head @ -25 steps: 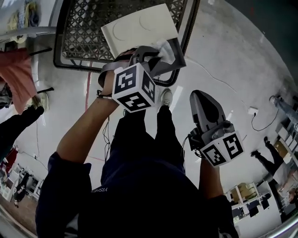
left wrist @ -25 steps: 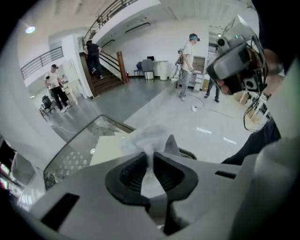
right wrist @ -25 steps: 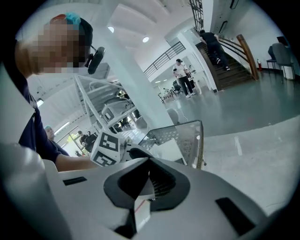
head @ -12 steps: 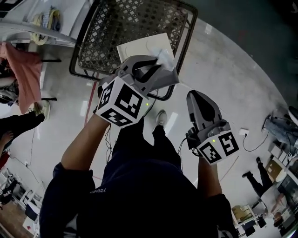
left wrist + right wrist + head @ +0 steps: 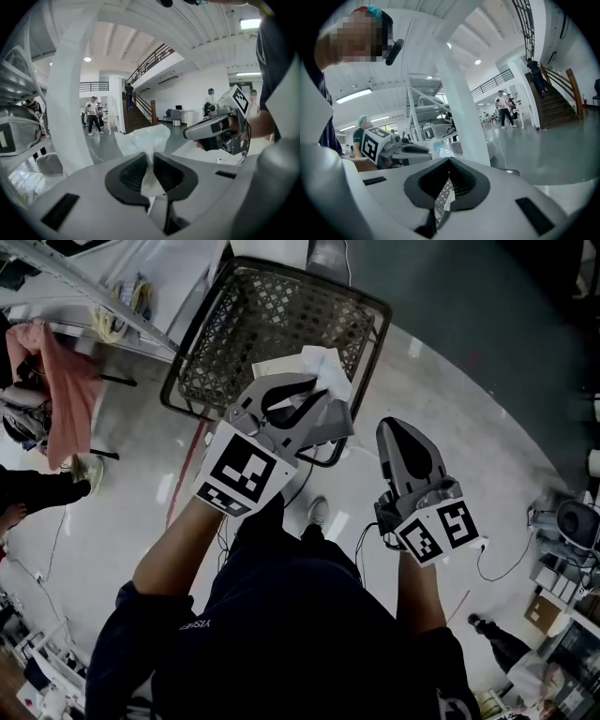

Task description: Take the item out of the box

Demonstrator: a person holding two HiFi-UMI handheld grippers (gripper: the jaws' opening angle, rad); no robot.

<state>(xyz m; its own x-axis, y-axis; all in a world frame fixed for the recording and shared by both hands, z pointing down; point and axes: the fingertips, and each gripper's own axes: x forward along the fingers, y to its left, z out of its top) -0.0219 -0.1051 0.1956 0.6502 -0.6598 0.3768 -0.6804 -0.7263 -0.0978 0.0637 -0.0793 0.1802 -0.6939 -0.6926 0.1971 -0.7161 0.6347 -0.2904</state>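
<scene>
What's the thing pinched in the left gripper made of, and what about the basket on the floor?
Bag: thin plastic film, it seems. It is whitish, half see-through and glossy, and crumples where the left gripper pinches it.
Basket: a dark, matte diamond lattice with a thicker rim. It could be moulded plastic or coated wire; I cannot tell which.

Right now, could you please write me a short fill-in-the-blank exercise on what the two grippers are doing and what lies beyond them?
1. The left gripper is shut on crumpled clear ____.
2. The right gripper has its jaws together and holds ____.
3. Beyond both grippers in the head view stands a black mesh ____.

Missing words: plastic; nothing; basket.
</scene>
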